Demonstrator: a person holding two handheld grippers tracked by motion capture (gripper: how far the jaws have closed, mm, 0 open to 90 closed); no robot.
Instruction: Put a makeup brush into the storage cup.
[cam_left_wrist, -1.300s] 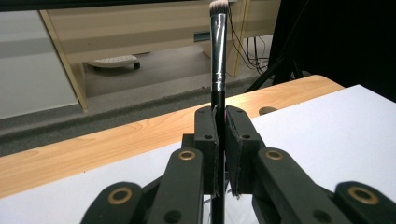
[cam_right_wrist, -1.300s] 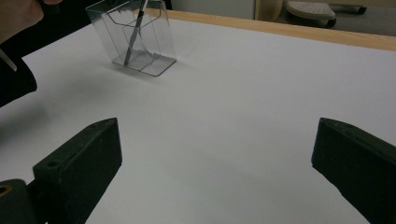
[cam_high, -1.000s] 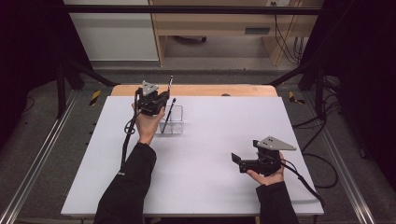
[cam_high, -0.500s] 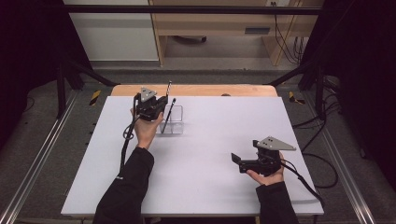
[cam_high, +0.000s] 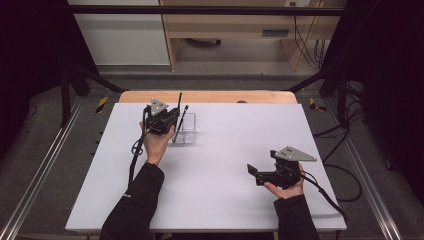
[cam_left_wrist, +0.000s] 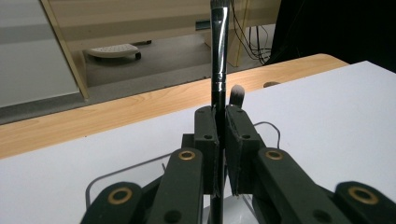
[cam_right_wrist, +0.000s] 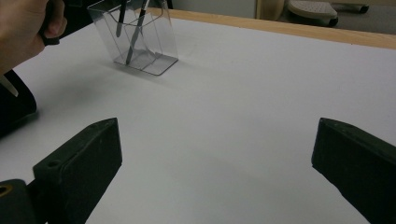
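Note:
A clear plastic holder (cam_high: 189, 130) stands on the white table (cam_high: 225, 200) at the back left. My left gripper (cam_high: 169, 119) is right beside the holder, shut on a black brush (cam_left_wrist: 218, 88) that stands upright. The brush's lower end (cam_right_wrist: 121, 18) reaches down inside the holder (cam_right_wrist: 149, 42) and hangs above its floor. A second brush (cam_high: 182, 120) leans in the holder, and its bristle tip (cam_left_wrist: 237, 94) shows just behind my jaws. My right gripper (cam_high: 253, 172) rests low at the front right, open and holding nothing, with its jaws wide apart (cam_right_wrist: 215, 172).
A wooden strip (cam_high: 210, 96) runs along the table's far edge. Beyond it is the floor, with a wooden shelf unit (cam_high: 225, 30) and cables. Metal rails (cam_high: 35, 180) flank the table on both sides. The hand (cam_right_wrist: 23, 28) on the left gripper shows in the right gripper view.
My left gripper has come down and a little nearer to the person, with the black brush still in it, beside the holder. The right gripper has not moved.

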